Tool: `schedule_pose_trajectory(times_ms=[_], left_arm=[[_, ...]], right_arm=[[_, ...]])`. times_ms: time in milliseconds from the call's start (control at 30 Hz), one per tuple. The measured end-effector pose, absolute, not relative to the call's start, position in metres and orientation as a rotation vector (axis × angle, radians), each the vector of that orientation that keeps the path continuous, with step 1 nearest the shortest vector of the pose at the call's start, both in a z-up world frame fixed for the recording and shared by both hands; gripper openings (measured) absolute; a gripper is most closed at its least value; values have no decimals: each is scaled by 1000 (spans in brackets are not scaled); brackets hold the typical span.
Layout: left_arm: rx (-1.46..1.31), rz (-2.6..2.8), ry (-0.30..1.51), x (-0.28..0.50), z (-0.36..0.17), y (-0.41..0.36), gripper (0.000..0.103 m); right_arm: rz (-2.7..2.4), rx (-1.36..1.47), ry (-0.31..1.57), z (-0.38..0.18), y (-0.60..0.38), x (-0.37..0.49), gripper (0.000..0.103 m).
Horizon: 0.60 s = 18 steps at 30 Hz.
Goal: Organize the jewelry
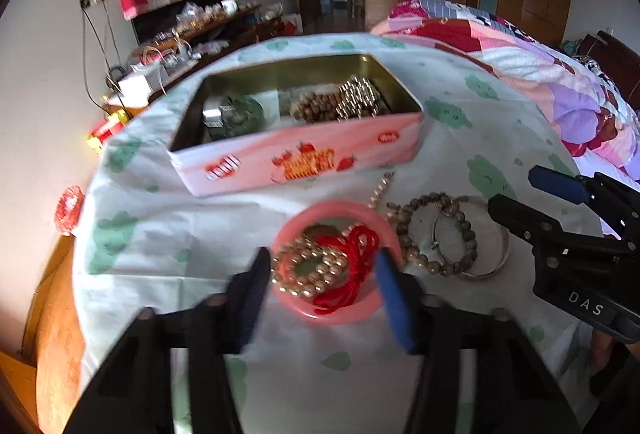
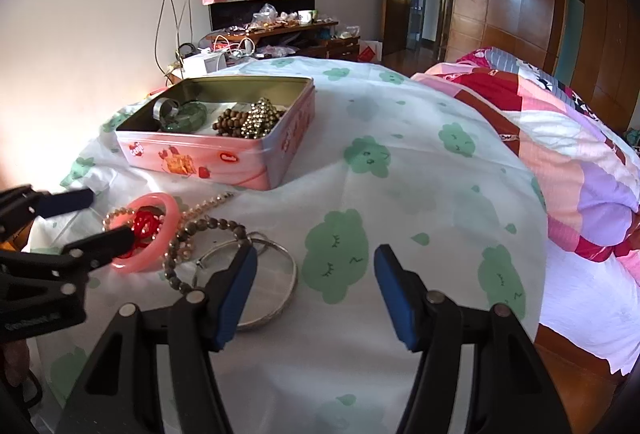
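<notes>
A pink tin box [image 1: 304, 153] [image 2: 224, 157] stands open on the table, holding a silver ring, a green bangle, brown beads and a gold bead piece. In front of it lies a pink bangle [image 1: 340, 310] [image 2: 160, 250] with a pearl bracelet [image 1: 312, 274] and a red cord [image 1: 356, 270] inside it. My left gripper [image 1: 324, 274] [image 2: 100, 218] is open, its fingers straddling the pink bangle. A dark bead bracelet [image 1: 440, 234] [image 2: 180, 258] and a silver bangle [image 1: 492, 266] [image 2: 276, 302] lie to the right. My right gripper [image 2: 316, 274] [image 1: 516, 193] is open and empty beside the silver bangle.
The round table has a white cloth with green cloud prints [image 2: 400, 193]. A bed with a patchwork quilt [image 2: 560, 153] borders it on the right. A cluttered wooden sideboard [image 2: 280, 33] stands by the far wall. A pearl strand [image 1: 380, 189] lies by the tin.
</notes>
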State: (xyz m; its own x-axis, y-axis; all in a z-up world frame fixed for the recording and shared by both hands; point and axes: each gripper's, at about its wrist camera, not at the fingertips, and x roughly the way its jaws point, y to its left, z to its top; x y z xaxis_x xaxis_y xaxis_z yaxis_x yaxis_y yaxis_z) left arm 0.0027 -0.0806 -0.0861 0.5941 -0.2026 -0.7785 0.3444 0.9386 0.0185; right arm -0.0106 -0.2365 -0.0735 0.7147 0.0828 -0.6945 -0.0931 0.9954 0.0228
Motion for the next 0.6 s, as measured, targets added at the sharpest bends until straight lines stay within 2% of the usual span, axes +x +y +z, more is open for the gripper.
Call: schedule_pose_trajectory(times_ms=[33,67,100,133,600], left_arm=[[168,-331,891,4,-88,-81,33],[162,-343,901,5,-90,-81,23],[155,-360,904,5,-91,-82,8],[150,-375,904,4,-91,-82,2],[55,-316,758,2,-40,-36,0]], right_arm=[[102,-13,771,-74,-235,-10,64],[104,-12,770,-75,-235,-9,64],[106,-13,770,-75,-234,-8,64],[107,-12,771,-76,-234,-8,64],[165,14,735,-64,-227,-8,64]])
